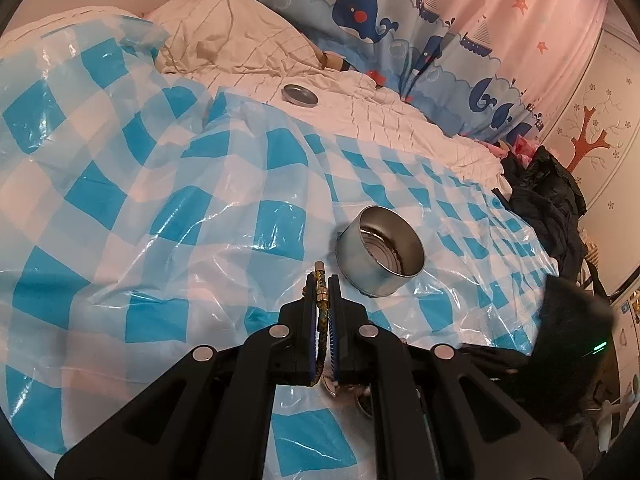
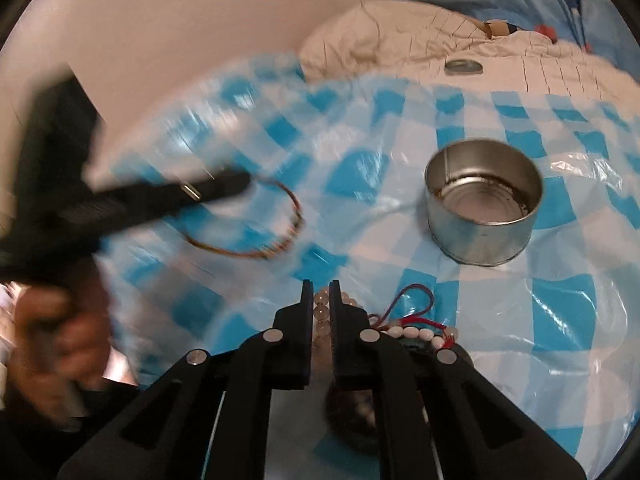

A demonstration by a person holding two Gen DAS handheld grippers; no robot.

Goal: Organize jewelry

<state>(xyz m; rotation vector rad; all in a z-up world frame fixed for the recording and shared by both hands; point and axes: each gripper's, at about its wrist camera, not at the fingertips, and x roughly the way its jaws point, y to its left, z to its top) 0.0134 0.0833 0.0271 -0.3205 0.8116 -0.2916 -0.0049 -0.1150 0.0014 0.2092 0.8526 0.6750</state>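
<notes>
Left gripper [image 1: 322,286] clamped on braided bracelet [image 1: 321,320], right gripper [image 2: 321,290] pinching bead bracelet [image 2: 320,312]

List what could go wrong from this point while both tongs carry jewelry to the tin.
1. The braided bracelet is pinched at one spot by the left tongs; its loop dangles and could snag the tin rim.
2. The right tongs grip a single bead of the clear bead bracelet, which could roll out.
3. The tin sits on crinkled plastic sheet over soft bedding, so a bump may tip it.
</notes>
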